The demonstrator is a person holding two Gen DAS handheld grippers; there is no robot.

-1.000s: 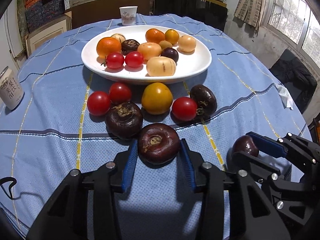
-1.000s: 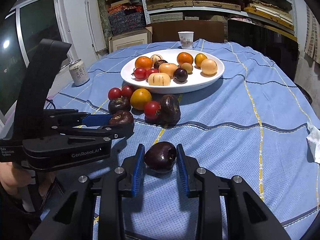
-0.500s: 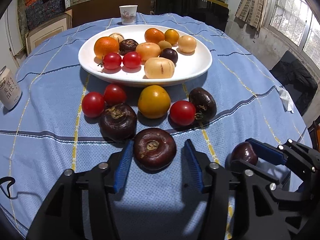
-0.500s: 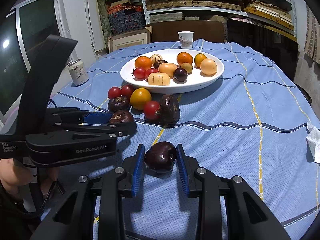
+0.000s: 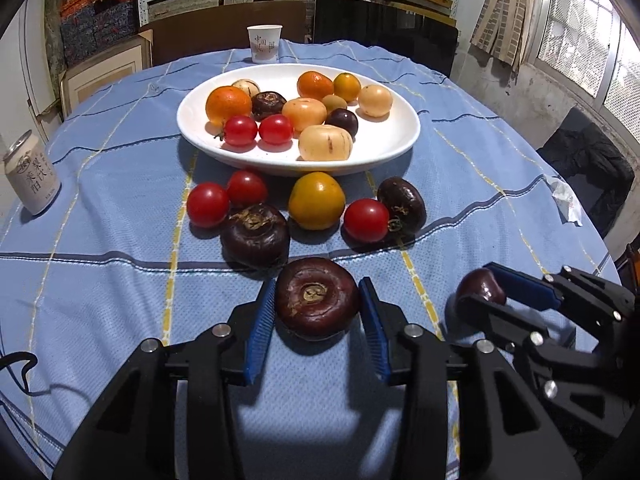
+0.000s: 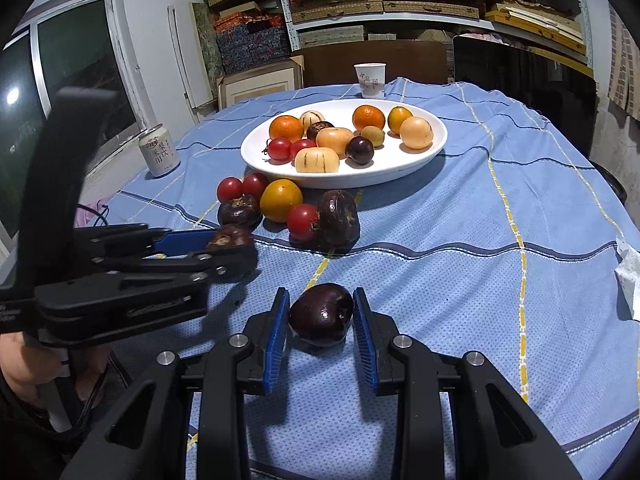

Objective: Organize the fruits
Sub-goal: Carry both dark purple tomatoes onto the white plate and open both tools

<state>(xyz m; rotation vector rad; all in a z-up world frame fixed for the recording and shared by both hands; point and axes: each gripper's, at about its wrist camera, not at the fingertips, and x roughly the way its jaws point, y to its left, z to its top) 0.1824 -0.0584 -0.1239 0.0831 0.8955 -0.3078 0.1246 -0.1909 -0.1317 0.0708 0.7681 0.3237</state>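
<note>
Left hand-held gripper (image 5: 318, 308) just closed onto water chestnut (image 5: 317, 297), stem-scar up; right hand-held gripper (image 6: 320, 316) clamps dark fruit (image 6: 321, 314).

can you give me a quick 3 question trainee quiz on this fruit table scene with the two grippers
1. True or false: the left gripper has its blue pads against a dark brown flattened round fruit.
2. Multiple choice: how many red cherry tomatoes lie on the white oval plate? A one, B two, C four.
3. Fill in: the right gripper is closed on a dark ___ glossy fruit low over the blue checked tablecloth.

Key: 1 true, the jaws have just been closing onto it. 2 B. 3 purple.
</note>
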